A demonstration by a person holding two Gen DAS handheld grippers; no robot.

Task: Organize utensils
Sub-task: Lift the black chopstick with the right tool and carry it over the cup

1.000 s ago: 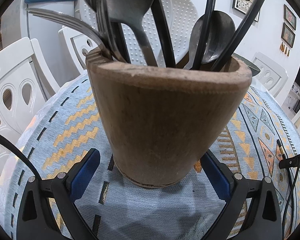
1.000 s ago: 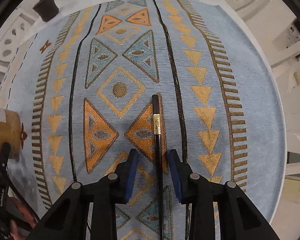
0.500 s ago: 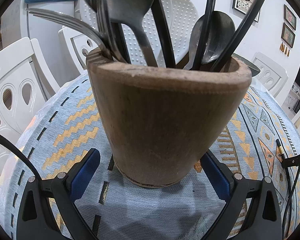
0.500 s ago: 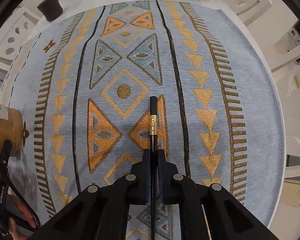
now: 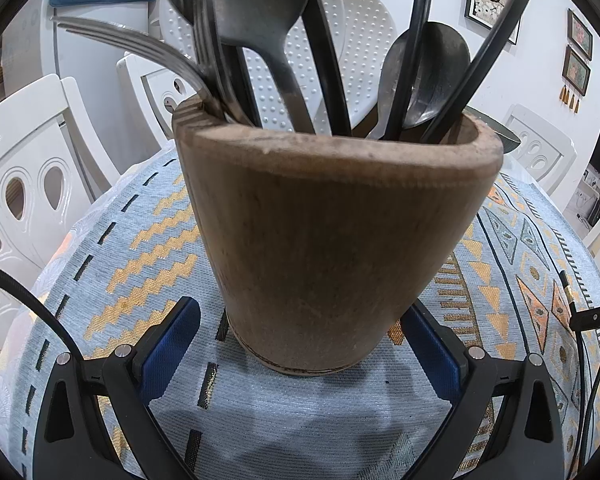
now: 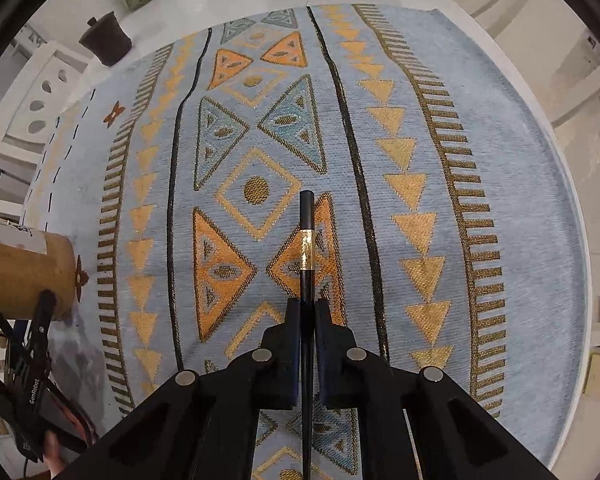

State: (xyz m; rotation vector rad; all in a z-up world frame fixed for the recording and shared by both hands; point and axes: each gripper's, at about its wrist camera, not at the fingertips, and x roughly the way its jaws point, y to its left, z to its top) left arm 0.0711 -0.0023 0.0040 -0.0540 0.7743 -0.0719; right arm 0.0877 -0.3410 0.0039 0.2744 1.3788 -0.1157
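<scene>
Right claw [image 6: 307,312] clamped on black chopstick [image 6: 306,216], tip protruding ahead.

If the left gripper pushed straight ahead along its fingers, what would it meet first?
The wooden utensil holder. It stands directly ahead of the left gripper, between the open jaws; whether the pads already touch it is unclear.

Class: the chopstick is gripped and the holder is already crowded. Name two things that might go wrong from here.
1. The right gripper pinches the thin chopstick near one end, so it may swivel or slip.
2. The holder is packed with leaning utensils, and the left gripper stands open around its base, so insertion may jam or tip it.
</scene>
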